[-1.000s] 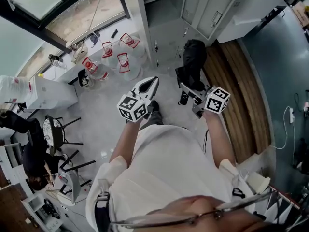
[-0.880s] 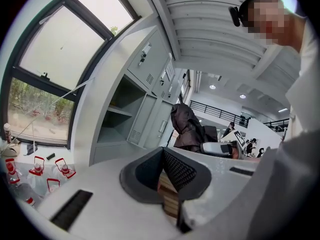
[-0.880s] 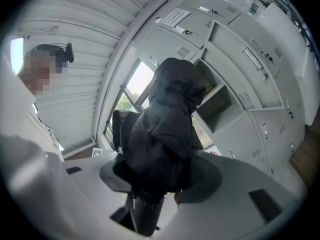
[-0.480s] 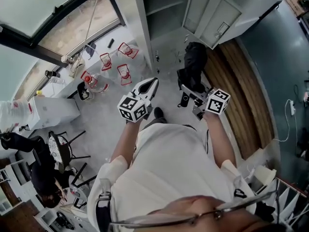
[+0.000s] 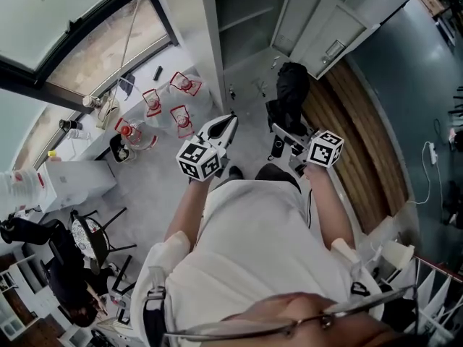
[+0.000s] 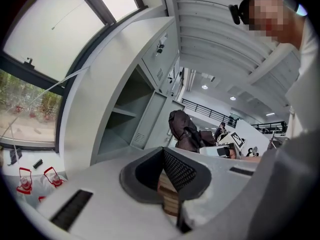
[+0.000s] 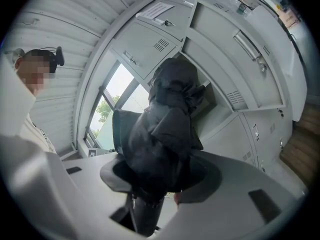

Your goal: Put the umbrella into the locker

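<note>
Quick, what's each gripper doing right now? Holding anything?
Left gripper: jaws closed, holding nothing.
Right gripper: jaws closed on the black umbrella.

The black folded umbrella [image 7: 167, 124] is matt woven cloth, slack and creased, with a dull sheen along its folds. The tall pale grey locker [image 5: 249, 20] is smooth painted sheet metal with a satin finish, and its open door looks the same. The left gripper [image 6: 163, 154] has smooth, matt white plastic shells; its dark pads [image 6: 179, 170] carry a fine cross-hatched grain. The right gripper [image 7: 160, 171] shows the same white plastic with a dark grey lining. The brown plank strip [image 5: 358, 129] looks like grained wood, low in gloss. The pale grey floor [image 5: 163, 186] is hard, speckled and faintly shiny. The person's white shirt [image 5: 253, 244] is soft matt cloth.
</note>
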### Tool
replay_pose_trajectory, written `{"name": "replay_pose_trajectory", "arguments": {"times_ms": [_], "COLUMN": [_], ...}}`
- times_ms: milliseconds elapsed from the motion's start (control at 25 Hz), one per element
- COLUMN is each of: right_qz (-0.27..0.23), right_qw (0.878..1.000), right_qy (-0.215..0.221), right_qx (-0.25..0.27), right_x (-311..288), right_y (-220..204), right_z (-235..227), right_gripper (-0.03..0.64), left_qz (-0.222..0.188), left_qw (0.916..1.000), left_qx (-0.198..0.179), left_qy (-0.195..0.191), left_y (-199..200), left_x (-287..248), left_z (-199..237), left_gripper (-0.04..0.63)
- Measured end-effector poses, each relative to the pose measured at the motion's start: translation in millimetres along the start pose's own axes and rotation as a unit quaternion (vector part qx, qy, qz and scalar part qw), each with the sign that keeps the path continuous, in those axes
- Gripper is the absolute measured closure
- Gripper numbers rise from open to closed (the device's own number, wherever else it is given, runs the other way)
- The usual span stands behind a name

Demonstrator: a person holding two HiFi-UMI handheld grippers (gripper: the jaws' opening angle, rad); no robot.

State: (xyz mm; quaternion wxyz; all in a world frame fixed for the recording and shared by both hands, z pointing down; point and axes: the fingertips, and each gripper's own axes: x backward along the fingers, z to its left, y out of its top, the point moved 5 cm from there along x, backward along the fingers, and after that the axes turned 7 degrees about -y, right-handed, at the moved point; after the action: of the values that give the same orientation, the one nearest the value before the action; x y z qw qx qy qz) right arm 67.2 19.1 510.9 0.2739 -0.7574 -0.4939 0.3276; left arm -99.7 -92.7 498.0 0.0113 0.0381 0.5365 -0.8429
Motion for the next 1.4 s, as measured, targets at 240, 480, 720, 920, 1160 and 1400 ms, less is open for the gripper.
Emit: {"name": "replay_pose_trajectory", "arguments": {"times_ms": [240,480,720,920,1160,1400], "right_qz": [0.017,0.053,0.089,0.132,0.186,0.233], "right_qw": [1.0,0.998,0.995,0.99,0.98,0.969], "right_qy": [-0.004,0.011,0.035,0.045,0.049,0.045], "right_qx": [-0.005,0.012,0.016,0.013,0.044,0.066], "right_x": [-13.3,-33.0,-66.2,-100.7,-145.3,-190.7], "right_y": [14.0,32.7,58.7,67.3,73.4,73.9], "right_z": [-17.6,-50.6,-90.5,-124.1,-155.1,-179.5], "right_gripper": [0.397,0.399,0.402,0.403,0.405,0.407], "left_qz": [0.002,-0.001,-0.012,-0.026,-0.045,-0.065], "left_qw": [0.9999,0.9992,0.9974,0.9937,0.9857,0.9746], "left_qx": [0.008,0.011,0.011,0.01,0.003,0.01], "left_qy": [0.01,0.037,0.07,0.109,0.162,0.214], "left_y": [2.5,4.9,17.6,27.2,36.6,31.0], "left_x": [-14.0,-44.0,-79.0,-93.6,-101.9,-102.6], "left_z": [12.4,26.3,34.0,41.8,51.7,57.9], "left_gripper": [0.592,0.592,0.592,0.592,0.592,0.592]}}
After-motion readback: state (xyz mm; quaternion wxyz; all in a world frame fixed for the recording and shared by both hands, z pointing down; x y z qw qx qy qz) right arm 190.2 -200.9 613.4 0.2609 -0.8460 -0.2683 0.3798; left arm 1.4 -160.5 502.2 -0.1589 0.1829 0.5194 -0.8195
